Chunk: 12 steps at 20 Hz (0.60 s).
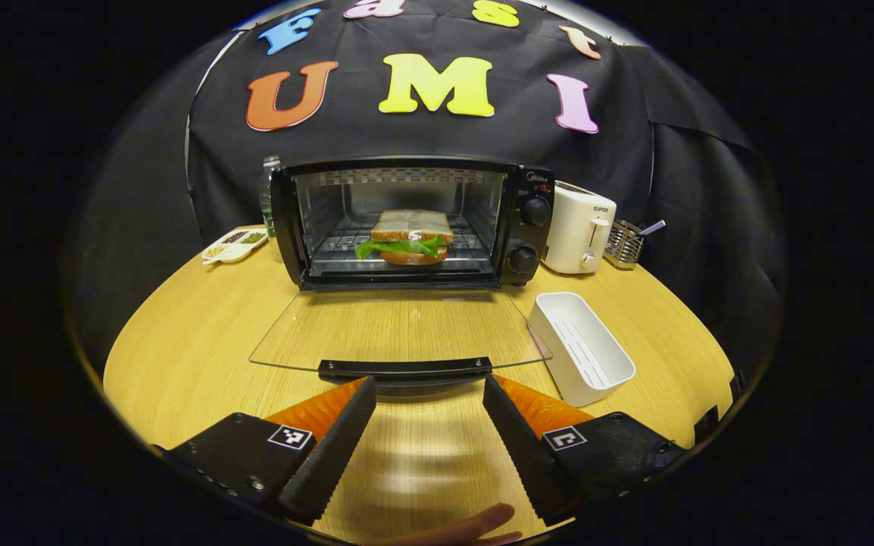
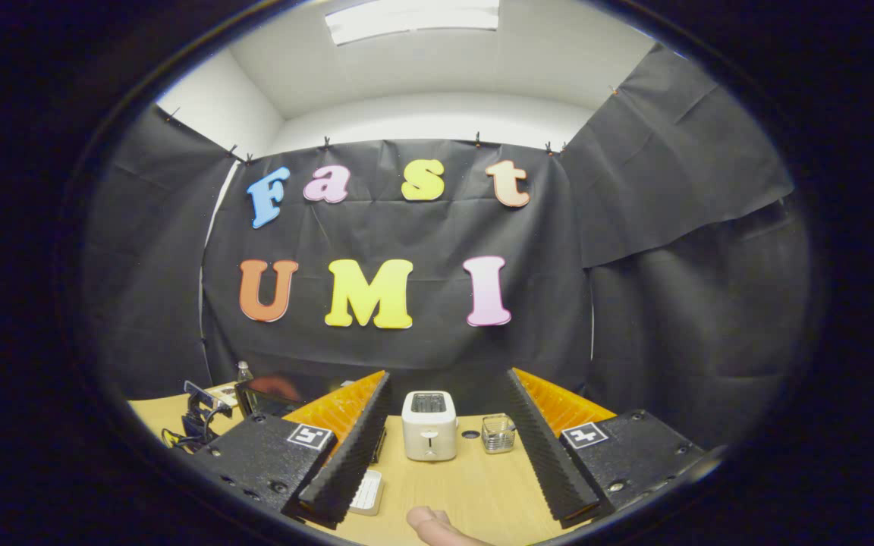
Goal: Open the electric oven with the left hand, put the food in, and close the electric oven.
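A black electric oven [image 1: 414, 224] stands at the back of the wooden table with its glass door [image 1: 399, 330] folded down flat. On its rack lies a sandwich [image 1: 409, 237] with lettuce. My left gripper [image 1: 428, 394] is open just in front of the door's black handle [image 1: 405, 369], apart from it and holding nothing. In the right gripper view my right gripper [image 2: 448, 390] is open and raised, with nothing between its fingers. The oven [image 2: 278, 394] shows partly behind its left finger, and the other gripper [image 2: 198, 413] sits at the far left.
A white toaster [image 1: 580, 230] and a small wire holder [image 1: 625, 244] stand right of the oven. A white empty tray [image 1: 581, 346] lies at front right. A divided dish [image 1: 234, 244] and a bottle [image 1: 270, 193] sit left of the oven. A fingertip [image 1: 475, 527] shows below.
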Tool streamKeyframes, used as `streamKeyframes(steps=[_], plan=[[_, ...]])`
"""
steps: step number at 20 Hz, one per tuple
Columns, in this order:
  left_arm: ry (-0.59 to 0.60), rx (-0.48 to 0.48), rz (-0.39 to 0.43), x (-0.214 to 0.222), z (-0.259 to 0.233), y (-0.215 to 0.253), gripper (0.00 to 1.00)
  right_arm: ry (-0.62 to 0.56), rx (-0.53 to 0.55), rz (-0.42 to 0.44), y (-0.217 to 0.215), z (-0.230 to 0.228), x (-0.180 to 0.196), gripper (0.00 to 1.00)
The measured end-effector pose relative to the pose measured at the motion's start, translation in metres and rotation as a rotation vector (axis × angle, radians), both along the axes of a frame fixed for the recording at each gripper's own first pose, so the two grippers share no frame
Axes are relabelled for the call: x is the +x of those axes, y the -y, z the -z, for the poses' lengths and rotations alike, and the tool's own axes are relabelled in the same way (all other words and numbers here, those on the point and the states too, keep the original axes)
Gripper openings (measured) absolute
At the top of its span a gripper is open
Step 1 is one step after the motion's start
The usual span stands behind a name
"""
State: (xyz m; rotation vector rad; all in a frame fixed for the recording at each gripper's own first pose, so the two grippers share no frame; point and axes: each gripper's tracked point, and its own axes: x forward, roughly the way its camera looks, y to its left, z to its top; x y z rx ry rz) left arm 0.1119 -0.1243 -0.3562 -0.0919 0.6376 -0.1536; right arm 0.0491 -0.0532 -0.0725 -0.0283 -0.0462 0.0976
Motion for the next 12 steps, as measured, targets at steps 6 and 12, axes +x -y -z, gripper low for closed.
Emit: streamKeyframes(steps=[6,12], plan=[[-0.072,0.023,-0.006,0.01,0.023,0.0,0.94,-0.026,-0.042,0.0,0.0,0.022,0.002,0.95],[-0.115,0.021,-0.001,0.014,0.026,-0.003,0.93,-0.041,-0.042,-0.014,-0.01,0.039,0.006,0.87]])
